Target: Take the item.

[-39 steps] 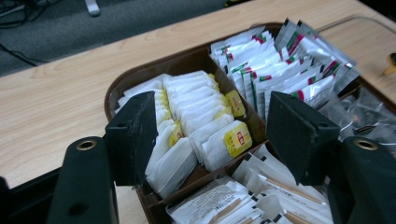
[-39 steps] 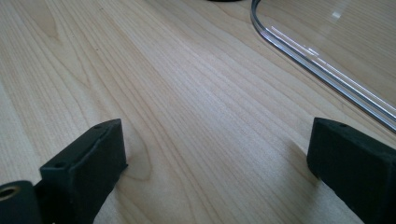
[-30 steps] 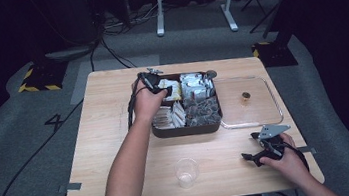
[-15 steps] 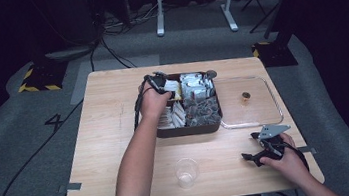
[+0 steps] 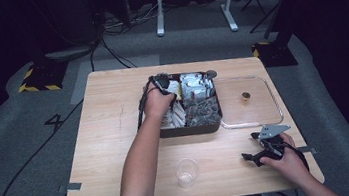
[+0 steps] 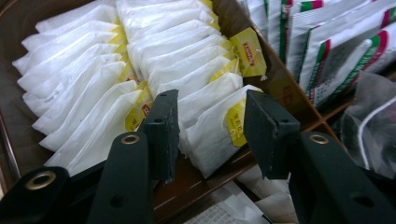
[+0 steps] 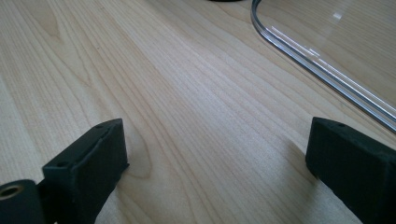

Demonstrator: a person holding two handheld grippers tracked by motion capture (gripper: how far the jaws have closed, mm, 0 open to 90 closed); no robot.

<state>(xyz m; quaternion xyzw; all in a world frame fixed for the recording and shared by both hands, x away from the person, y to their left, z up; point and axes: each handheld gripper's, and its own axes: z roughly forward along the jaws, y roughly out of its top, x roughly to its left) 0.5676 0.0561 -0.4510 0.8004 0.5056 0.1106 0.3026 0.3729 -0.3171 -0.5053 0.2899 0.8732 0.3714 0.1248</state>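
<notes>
Dark flooring surrounds the pale wooden desk (image 5: 103, 152), where the left tongs (image 6: 210, 133), just closing, straddle a white paper teabag with yellow tag (image 6: 219, 133), unpinched. One bag alone should be squeezed, then lifted straight. Right tongs (image 7: 215, 163) are rested apart.

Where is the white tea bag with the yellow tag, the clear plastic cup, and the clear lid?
white tea bag with yellow tag (image 6: 212, 135), left gripper view, paper front.
clear plastic cup (image 5: 187, 171), high view, rim.
clear lid (image 5: 264, 104), high view, flat top.
</notes>
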